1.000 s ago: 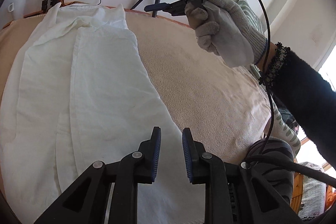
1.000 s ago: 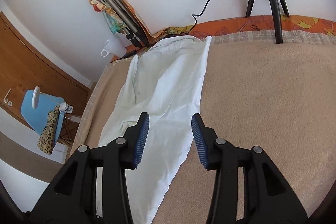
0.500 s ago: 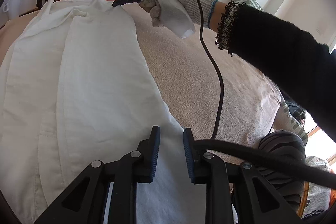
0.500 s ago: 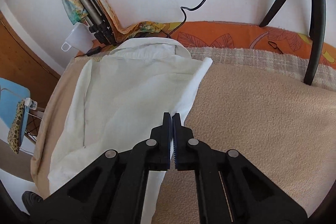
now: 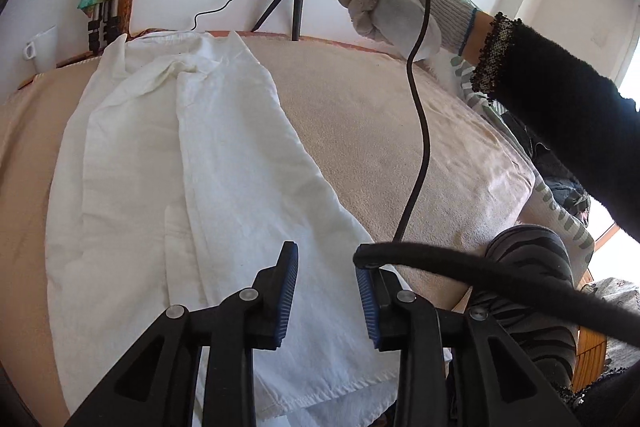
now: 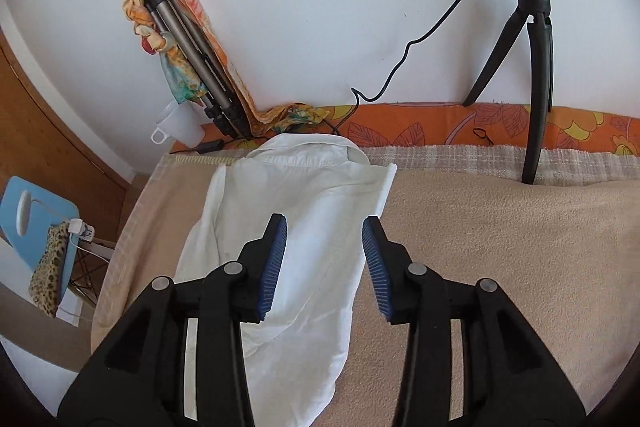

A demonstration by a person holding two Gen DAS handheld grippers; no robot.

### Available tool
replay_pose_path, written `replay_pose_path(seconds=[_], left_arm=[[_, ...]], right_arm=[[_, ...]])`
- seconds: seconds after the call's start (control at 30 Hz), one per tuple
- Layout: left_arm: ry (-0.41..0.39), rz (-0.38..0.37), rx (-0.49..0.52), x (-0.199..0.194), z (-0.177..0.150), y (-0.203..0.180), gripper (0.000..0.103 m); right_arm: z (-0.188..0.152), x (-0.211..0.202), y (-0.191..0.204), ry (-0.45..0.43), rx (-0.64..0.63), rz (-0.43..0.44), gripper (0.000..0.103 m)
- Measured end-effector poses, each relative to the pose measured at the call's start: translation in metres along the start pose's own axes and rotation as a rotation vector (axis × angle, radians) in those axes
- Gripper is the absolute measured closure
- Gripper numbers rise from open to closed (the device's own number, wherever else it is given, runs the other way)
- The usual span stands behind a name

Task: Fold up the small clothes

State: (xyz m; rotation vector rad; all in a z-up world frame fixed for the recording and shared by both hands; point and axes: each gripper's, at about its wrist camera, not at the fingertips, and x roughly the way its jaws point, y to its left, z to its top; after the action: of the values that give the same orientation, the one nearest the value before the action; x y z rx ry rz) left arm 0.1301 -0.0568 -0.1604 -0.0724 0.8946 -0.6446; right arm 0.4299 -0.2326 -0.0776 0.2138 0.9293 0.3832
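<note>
Since half a second ago your right tongs point(image 6: 325, 261) have let go and lifted, both tongs now spread and empty, left tongs point(image 5: 327, 301) too, over the white shirt point(image 5: 224, 187) half-folded on the bed point(image 5: 380, 131); next, pinch an edge for the following fold.

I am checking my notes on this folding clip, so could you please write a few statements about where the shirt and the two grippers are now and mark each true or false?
1. The white shirt lies on the beige blanket. True.
2. The right gripper is shut on the shirt. False: its jaws are open and it is held above the shirt.
3. The left gripper is open. True.
4. The shirt's collar points away from the wall. False: the collar lies at the wall end.
5. A black tripod stands beyond the blanket. True.
</note>
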Motion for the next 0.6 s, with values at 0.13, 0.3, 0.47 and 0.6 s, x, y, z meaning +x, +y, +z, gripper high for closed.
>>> replay_pose_path(seconds=[0.13, 0.3, 0.47, 0.6], left_arm=[[-0.010, 0.071, 0.046, -0.026, -0.007, 0.003, 0.072], [-0.054, 0.132, 0.109, -0.061, -0.011, 0.002, 0.072], [-0.100, 0.225, 0.188, -0.086, -0.016, 0.001, 0.070], [-0.125, 0.305, 0.213, -0.095, -0.019, 0.010, 0.070]], right_arm=[[-0.012, -0.073, 0.015, -0.068, 0.003, 0.000, 0.061], [-0.037, -0.154, 0.030, -0.154, -0.031, -0.100, 0.061], [-0.066, -0.223, 0.026, -0.207, 0.026, -0.085, 0.061], [-0.106, -0.265, 0.030, -0.221, 0.039, -0.066, 0.056]])
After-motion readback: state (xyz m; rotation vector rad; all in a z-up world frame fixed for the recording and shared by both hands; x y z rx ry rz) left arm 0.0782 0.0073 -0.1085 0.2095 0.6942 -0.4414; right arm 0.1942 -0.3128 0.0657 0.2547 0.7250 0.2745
